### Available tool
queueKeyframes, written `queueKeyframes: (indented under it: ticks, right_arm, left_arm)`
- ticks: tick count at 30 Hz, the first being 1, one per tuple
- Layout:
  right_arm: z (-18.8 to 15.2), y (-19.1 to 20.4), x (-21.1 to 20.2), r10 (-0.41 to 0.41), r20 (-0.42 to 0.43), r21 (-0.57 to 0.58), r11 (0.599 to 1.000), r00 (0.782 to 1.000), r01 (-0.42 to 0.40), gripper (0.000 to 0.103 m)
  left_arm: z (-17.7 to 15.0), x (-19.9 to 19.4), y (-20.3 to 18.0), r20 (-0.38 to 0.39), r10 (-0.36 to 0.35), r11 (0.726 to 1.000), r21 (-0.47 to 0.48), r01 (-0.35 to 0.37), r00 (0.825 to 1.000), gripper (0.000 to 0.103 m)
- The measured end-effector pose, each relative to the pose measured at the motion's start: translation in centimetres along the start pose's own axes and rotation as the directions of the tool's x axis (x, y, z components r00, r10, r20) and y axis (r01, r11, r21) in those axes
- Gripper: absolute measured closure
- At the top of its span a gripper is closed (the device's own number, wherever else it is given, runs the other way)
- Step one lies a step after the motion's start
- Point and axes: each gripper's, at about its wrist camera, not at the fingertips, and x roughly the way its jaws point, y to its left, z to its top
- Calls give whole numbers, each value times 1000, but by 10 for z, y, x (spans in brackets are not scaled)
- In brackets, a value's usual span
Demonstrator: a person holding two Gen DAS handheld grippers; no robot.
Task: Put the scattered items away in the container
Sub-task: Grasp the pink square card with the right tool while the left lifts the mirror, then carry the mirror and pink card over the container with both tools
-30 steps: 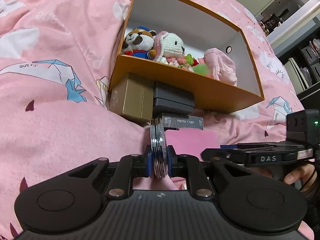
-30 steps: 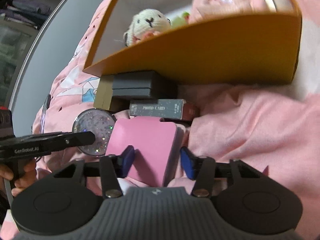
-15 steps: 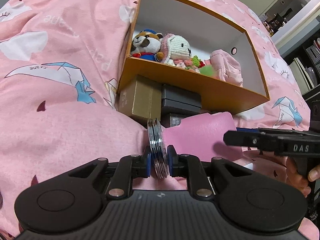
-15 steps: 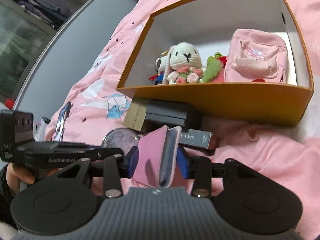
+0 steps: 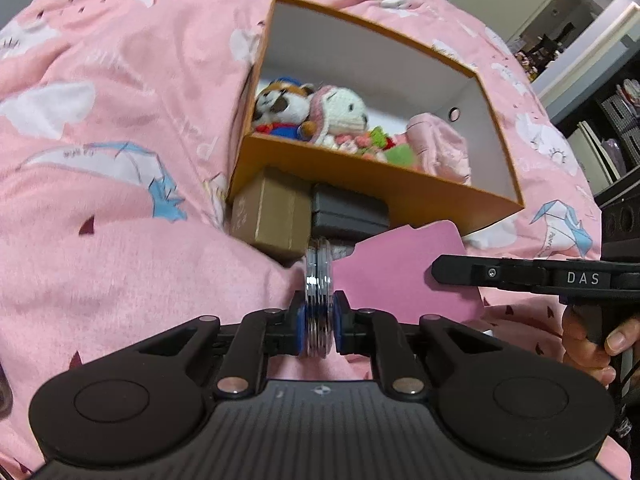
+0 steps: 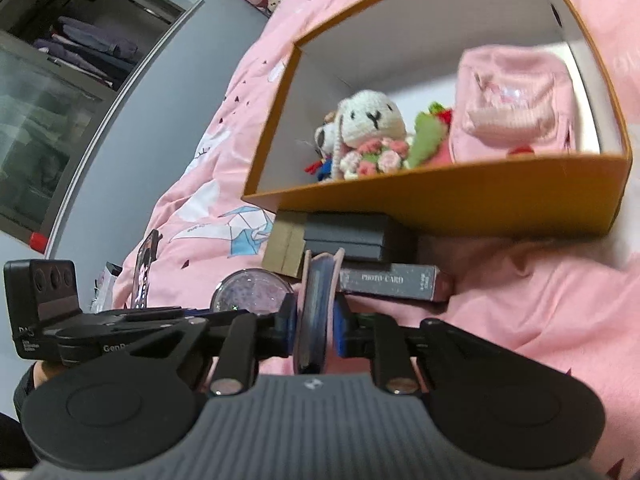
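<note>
An orange box (image 5: 360, 184) with a white inside lies on the pink bed and holds plush toys (image 5: 316, 112) and a pink pouch (image 5: 440, 148). My left gripper (image 5: 318, 316) is shut on a round glittery silver disc (image 5: 318, 280), held edge-on in front of the box. The disc shows in the right wrist view (image 6: 252, 292) too. My right gripper (image 6: 314, 320) is shut on a pink case (image 6: 316, 312), held on edge; it also shows in the left wrist view (image 5: 404, 272). The box (image 6: 460, 196) is ahead of it.
A tan box (image 5: 268, 216), a dark grey box (image 5: 348, 212) and a "PHOTO CARD" box (image 6: 392, 282) lie against the orange box's front wall. A phone (image 6: 146, 272) lies on the bedding at left. A closet stands beyond the bed.
My right gripper has closed on the pink case, lifted it and turned it from flat to on edge. Both grippers have risen, so more of the box's inside shows.
</note>
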Motion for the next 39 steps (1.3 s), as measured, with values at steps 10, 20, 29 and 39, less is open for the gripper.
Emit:
queueKeyframes:
  ticks: [10,20,29,39]
  right_arm:
    - [17,33,-38,-45,117,-141,988,992,61,85]
    - [48,57,-61,-53,258,-209,972,965,110,85]
    - [85,49,-46,-72,321,-168,977,944,132,85]
    - [130,30,-12,-155,413,-58,979,897,196,85]
  left_arm:
    - [16,-24,-20,123,-29,999,43,24,992,88]
    - [50,-32,-43,257,-46,995,97,22,965,88]
    - [95,-19,-43,304,-50,993,114,16,951,88]
    - [156,17,-21,302,-14,995,102,-17,953,88]
